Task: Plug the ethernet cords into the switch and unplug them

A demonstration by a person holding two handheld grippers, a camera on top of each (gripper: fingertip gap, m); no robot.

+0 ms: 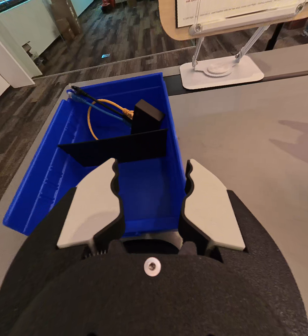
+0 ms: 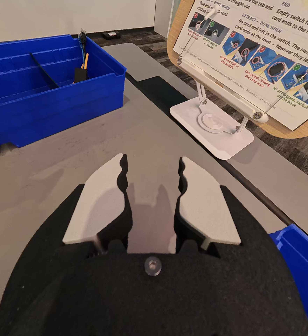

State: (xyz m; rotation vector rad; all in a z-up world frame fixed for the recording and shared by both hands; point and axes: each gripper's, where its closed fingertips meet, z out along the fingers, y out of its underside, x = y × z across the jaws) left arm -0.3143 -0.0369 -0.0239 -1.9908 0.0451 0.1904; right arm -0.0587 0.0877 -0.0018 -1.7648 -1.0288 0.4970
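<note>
A blue bin (image 1: pixel 45 183) sits on the grey table, split by a black divider (image 1: pixel 116 147). In its far compartment a black switch (image 1: pixel 145 116) stands tilted. A yellow cord (image 1: pixel 95 109), a blue cord (image 1: pixel 98 109) and a black cord (image 1: pixel 95 99) each have one end at the switch; the blue and black cords' free ends rest on the bin's far corner. My left gripper (image 1: pixel 151 163) is open and empty above the bin's near compartment. My right gripper (image 2: pixel 152 158) is open and empty over the bare table, to the right of the bin (image 2: pixel 58 101), where the switch (image 2: pixel 80 74) also shows.
A white stand (image 2: pixel 211 131) holding a wooden board with an instruction sheet (image 2: pixel 258 54) sits at the table's far right edge; its base (image 1: pixel 220 74) shows in the left wrist view. Another blue bin's corner (image 2: pixel 302 258) is at the right. The table (image 1: pixel 249 145) drops to carpet at left. The black switch (image 1: pixel 145 116) is about 12 centimetres from my left fingertips and 30 centimetres from my right.
</note>
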